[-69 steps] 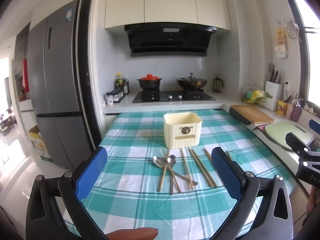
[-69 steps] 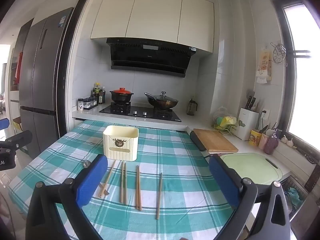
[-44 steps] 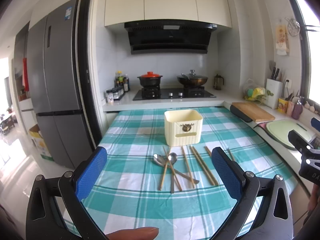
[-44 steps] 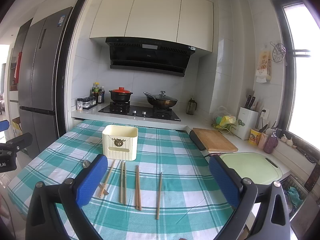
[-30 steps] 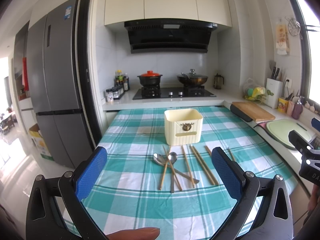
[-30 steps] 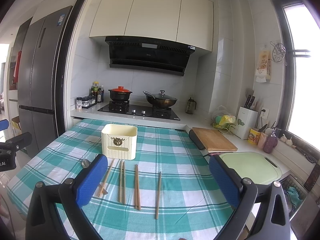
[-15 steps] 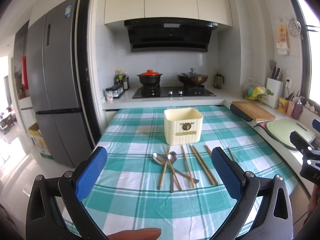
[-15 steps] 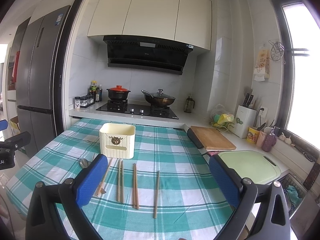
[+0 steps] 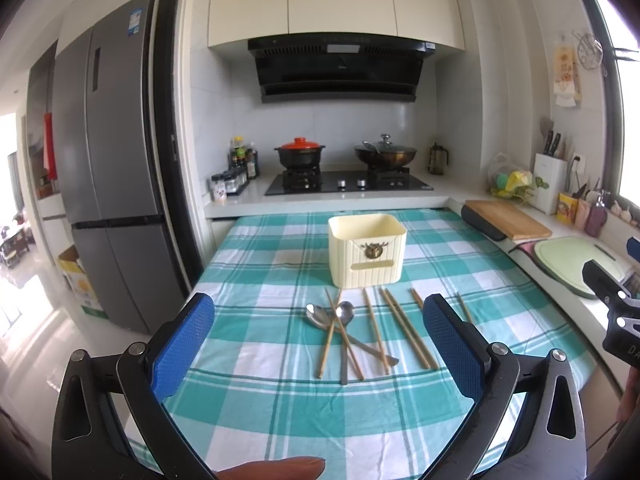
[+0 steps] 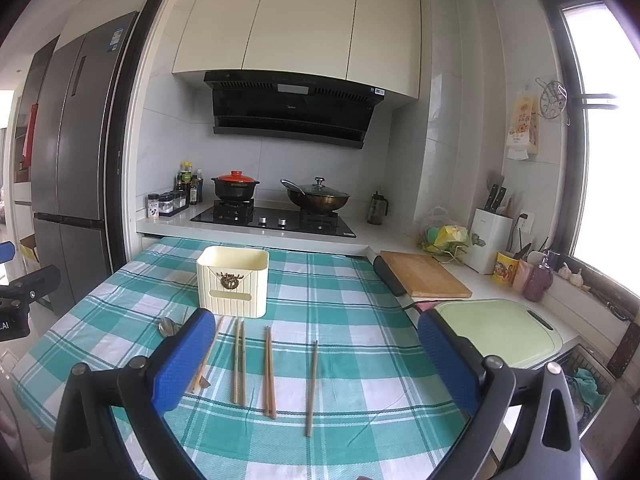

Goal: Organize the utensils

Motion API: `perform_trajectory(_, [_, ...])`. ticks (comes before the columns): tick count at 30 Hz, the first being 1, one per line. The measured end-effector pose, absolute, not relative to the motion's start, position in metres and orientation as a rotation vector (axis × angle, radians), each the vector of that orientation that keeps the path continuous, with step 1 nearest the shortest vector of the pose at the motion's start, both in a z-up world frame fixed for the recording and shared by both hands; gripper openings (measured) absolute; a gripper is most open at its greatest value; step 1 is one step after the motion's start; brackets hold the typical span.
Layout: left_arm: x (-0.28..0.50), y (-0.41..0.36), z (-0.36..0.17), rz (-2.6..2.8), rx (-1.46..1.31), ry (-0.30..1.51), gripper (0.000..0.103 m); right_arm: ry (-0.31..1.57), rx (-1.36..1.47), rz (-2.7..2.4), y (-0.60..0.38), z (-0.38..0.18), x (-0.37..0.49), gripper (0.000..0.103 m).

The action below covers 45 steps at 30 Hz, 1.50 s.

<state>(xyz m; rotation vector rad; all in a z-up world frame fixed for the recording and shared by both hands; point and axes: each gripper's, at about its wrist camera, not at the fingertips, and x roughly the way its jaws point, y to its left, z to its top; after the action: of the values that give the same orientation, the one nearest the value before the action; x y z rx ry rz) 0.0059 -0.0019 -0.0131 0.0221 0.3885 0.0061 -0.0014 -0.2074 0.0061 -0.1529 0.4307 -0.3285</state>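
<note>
A table under a teal-and-white checked tablecloth point(image 9: 260, 288) fills the middle of the kitchen, butting against the counter that carries the gas hob point(image 9: 348, 184). Toward the far end of the cloth stands a cream utensil holder point(image 9: 367, 254), upright, its top open. Just in front of it the utensils lie flat on the cloth: wooden chopsticks point(image 10: 269, 372) spread in a loose row, and at their left end two metal spoons point(image 9: 340, 320) crossed with a few of the sticks; how many chopsticks sit in that tangle is hard to count. The left gripper point(image 9: 318, 354) hovers level above the near edge of the table, pointing at the spoons, its blue-padded fingers point(image 9: 182, 344) spread wide with nothing between them; a fingertip point(image 9: 276, 468) of the person shows at the bottom edge. The right gripper point(image 10: 312, 364) hangs likewise level and wide apart, holding nothing, aimed at the chopsticks right of the holder.
</note>
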Motion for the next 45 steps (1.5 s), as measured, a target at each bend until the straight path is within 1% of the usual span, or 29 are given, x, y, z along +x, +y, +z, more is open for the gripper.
perform_trajectory(37, [0.01, 0.002, -0.017, 0.008, 0.013, 0.406, 0.103, 0.421, -0.151, -0.34, -0.214, 0.01, -0.003, 0.103])
perform_trajectory(45, [0.02, 0.016, -0.028, -0.022, 0.003, 0.454, 0.103, 0.412, -0.135, -0.37, -0.218, 0.006, -0.001, 0.103])
